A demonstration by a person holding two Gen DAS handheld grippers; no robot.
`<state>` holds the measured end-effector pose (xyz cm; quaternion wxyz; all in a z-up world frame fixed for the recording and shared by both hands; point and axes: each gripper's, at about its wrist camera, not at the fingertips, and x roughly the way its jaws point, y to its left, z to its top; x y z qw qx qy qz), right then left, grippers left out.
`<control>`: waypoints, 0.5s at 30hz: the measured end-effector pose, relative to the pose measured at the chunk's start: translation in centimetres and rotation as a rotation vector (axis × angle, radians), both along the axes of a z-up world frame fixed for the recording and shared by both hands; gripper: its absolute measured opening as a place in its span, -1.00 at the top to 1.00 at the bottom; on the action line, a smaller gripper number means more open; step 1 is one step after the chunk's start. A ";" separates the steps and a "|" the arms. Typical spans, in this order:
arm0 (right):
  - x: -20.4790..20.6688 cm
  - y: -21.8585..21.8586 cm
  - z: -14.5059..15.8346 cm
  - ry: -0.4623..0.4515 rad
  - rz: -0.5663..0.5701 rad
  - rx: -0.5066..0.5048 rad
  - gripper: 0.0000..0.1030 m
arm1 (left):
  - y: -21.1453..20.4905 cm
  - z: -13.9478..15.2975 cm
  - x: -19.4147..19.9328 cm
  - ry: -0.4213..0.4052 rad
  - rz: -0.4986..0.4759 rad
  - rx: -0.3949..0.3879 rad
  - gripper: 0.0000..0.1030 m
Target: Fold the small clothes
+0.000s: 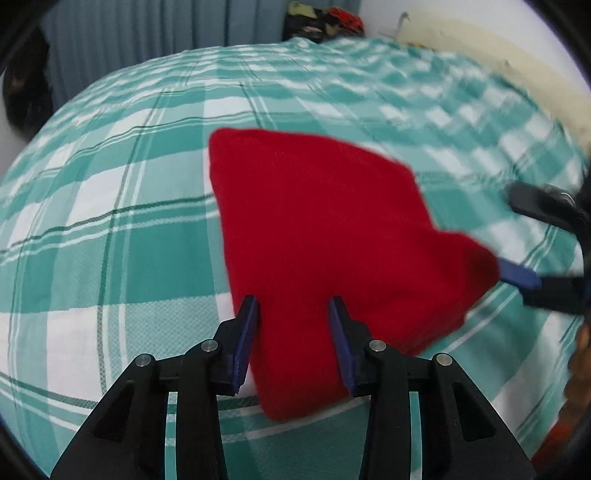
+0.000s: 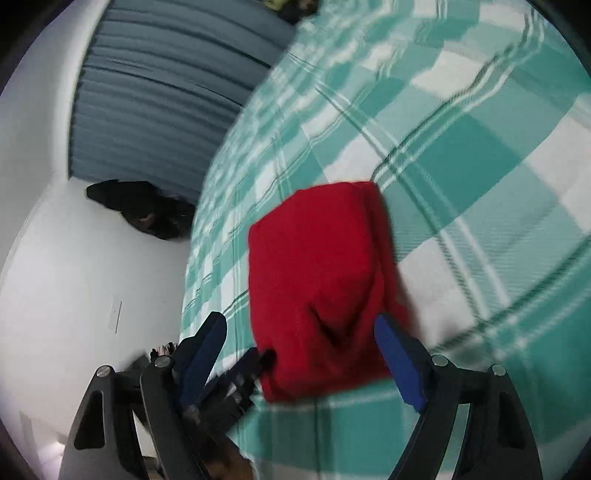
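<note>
A folded red garment (image 1: 317, 236) lies on the teal and white checked bedspread (image 1: 110, 229). My left gripper (image 1: 293, 306) is open, its blue-padded fingers straddling the garment's near edge. The right gripper's fingers (image 1: 517, 275) come in from the right, at the garment's right corner, which looks lifted. In the right wrist view the garment (image 2: 314, 280) fills the gap of my right gripper (image 2: 299, 332), which is wide open. The left gripper (image 2: 240, 376) shows there at the garment's lower left edge.
A blue-grey curtain (image 1: 147, 40) hangs behind the bed. A pile of dark and red things (image 1: 325, 18) sits at the far bed edge. A dark item (image 2: 144, 210) hangs on the white wall (image 2: 92, 295) beside the bed.
</note>
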<state>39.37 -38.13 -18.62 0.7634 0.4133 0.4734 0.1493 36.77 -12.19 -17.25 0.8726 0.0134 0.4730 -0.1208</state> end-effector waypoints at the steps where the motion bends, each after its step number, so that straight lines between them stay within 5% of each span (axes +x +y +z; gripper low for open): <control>1: 0.7 0.3 -1.1 0.048 0.036 -0.034 0.58 | 0.1 -0.2 -0.2 0.003 -0.009 0.015 0.19; 3: 0.6 0.5 -4.0 0.141 0.073 -0.206 0.70 | 0.6 -0.4 -0.5 0.021 -0.034 0.012 0.07; 6: -0.4 -0.2 -6.2 0.142 0.073 -0.183 0.71 | 0.9 -0.6 -1.1 0.045 -0.065 0.026 -0.16; 8: -0.3 0.0 -5.4 0.111 0.093 -0.197 0.59 | 1.6 -0.1 -1.6 0.055 -0.053 0.002 -0.16; 10: -0.6 0.0 -4.0 0.080 0.106 -0.246 0.15 | 2.8 1.6 -2.5 0.023 -0.018 -0.043 -0.12; 11: -1.0 -0.4 -2.8 0.051 0.086 -0.285 0.09 | 3.1 2.3 -2.8 0.004 -0.004 -0.055 -0.12; 15: -1.5 0.6 2.4 -0.159 0.171 -0.328 0.21 | 2.5 5.0 -3.4 -0.095 0.000 -0.103 -0.08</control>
